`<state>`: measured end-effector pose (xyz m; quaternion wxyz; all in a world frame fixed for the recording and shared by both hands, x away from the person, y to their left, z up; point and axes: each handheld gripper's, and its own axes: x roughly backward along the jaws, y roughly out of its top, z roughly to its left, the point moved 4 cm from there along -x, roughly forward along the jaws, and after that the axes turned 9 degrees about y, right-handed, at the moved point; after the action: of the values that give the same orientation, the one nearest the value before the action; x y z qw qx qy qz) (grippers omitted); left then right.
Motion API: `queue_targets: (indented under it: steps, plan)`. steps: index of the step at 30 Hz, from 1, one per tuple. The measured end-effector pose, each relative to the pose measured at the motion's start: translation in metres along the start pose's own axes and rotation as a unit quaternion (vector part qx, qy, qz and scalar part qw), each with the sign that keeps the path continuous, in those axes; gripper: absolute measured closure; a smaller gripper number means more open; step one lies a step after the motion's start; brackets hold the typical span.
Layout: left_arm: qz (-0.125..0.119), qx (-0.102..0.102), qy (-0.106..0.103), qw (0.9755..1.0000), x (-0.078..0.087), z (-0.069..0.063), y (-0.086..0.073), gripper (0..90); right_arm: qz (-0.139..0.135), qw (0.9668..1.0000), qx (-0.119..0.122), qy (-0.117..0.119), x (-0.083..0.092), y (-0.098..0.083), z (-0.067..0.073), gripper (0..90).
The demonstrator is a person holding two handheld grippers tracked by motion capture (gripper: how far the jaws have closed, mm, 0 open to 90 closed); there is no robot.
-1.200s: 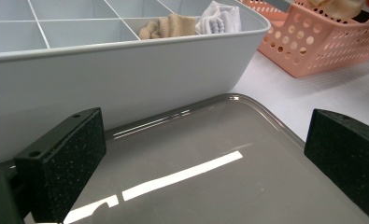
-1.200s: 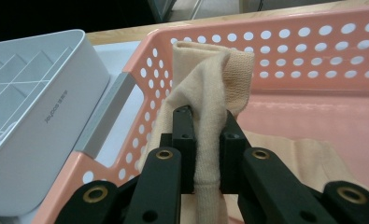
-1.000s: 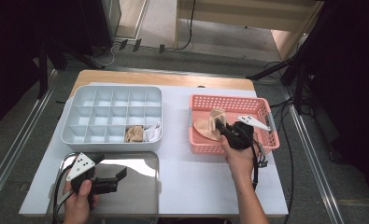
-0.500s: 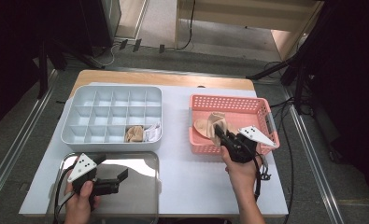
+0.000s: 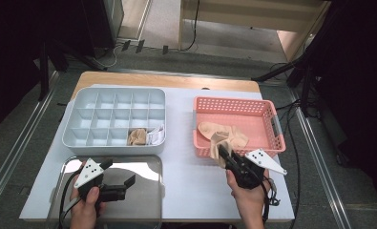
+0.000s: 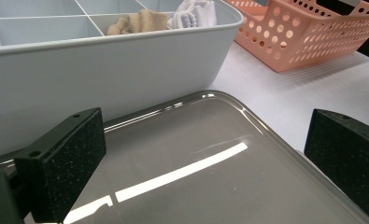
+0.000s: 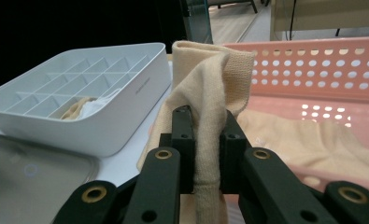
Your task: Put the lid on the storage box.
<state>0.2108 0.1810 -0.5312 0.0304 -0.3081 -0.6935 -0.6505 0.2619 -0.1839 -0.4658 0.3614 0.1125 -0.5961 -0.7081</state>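
Pinching a beige sock [image 7: 210, 107], the right gripper [image 5: 223, 153] holds it at the near rim of the pink basket [image 5: 267, 110], its jaws pressed onto a bunched fold of the knit, as the right gripper view shows plainly; the sock hangs over that rim, part of it trailing inside the basket beside another beige sock [image 5: 214, 129] lying on the basket floor; the left gripper [image 5: 118, 174] rests low over the metal tray [image 5: 150, 200] with its jaws spread and nothing between them; the grey divided organiser [image 5: 81, 138] stands behind the tray, and one compartment of its front row holds a rolled beige sock [image 5: 138, 137], with a white sock [image 5: 155, 135] in the next compartment; judgement on handling: the sock is light, soft and limp, with no stiffness to carry its own shape, so it will drape and swing from whatever point is gripped; it is neither fragile nor notably slippery, the knit giving the pads good purchase; the present hold on a gathered fold looks secure; a grip near the middle of its length would shorten the dangling ends and lessen the risk of snagging on the basket rim or its perforated wall.
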Motion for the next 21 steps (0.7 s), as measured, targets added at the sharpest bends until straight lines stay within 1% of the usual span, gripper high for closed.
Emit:
queue_targets:
  steps: [2, 4, 5, 7, 8, 10, 12, 14, 17, 18, 19, 20, 21]
  plan:
    - [0.000, -0.001, -0.002, 1.0000, 0.000, -0.003, 0.000, 0.0, 0.001, 1.0000, 0.004, 0.001, 0.004, -0.005, 0.004, 81.7]
    - [0.000, 0.000, -0.003, 1.0000, -0.001, -0.004, 0.000, 0.0, 0.001, 1.0000, 0.003, 0.004, 0.006, -0.007, 0.005, 81.7]
    - [0.003, -0.003, -0.004, 1.0000, -0.002, -0.006, 0.000, 0.0, 0.000, 1.0000, 0.004, 0.006, 0.010, -0.011, 0.009, 81.6]
    - [0.002, -0.004, -0.008, 1.0000, -0.003, -0.009, -0.001, 0.0, -0.002, 0.9999, 0.002, 0.011, 0.015, -0.015, 0.012, 81.5]
    - [0.002, -0.004, -0.008, 1.0000, -0.003, -0.009, -0.001, 0.0, -0.001, 0.9999, 0.001, 0.011, 0.016, -0.016, 0.013, 81.5]
    - [0.005, -0.007, -0.012, 0.9999, -0.004, -0.014, -0.001, 0.0, 0.002, 0.9999, 0.006, 0.012, 0.019, -0.020, 0.016, 81.4]
    - [0.004, -0.006, -0.015, 0.9999, -0.005, -0.016, 0.000, 0.0, 0.005, 0.9999, 0.005, 0.016, 0.022, -0.025, 0.019, 81.3]
    - [0.003, -0.007, -0.018, 0.9998, -0.005, -0.018, 0.001, 0.0, 0.008, 0.9999, 0.007, 0.013, 0.024, -0.032, 0.022, 81.2]
    - [0.003, -0.006, -0.026, 0.9996, -0.005, -0.024, 0.002, 0.0, 0.017, 0.9997, 0.014, 0.004, 0.028, -0.043, 0.025, 81.1]
    - [0.003, -0.006, -0.026, 0.9996, -0.005, -0.024, 0.002, 0.0, 0.020, 0.9998, 0.009, 0.005, 0.029, -0.047, 0.025, 81.0]
    - [0.003, -0.008, -0.027, 0.9996, -0.006, -0.026, 0.002, 0.0, 0.020, 0.9998, 0.009, 0.005, 0.029, -0.047, 0.025, 81.0]
    - [0.004, -0.009, -0.030, 0.9995, -0.006, -0.029, 0.002, 0.0, 0.030, 0.9995, 0.007, 0.002, 0.030, -0.055, 0.024, 80.8]
    - [0.004, -0.009, -0.030, 0.9995, -0.006, -0.029, 0.002, 0.0, 0.033, 0.9994, 0.007, 0.003, 0.030, -0.057, 0.024, 80.5]
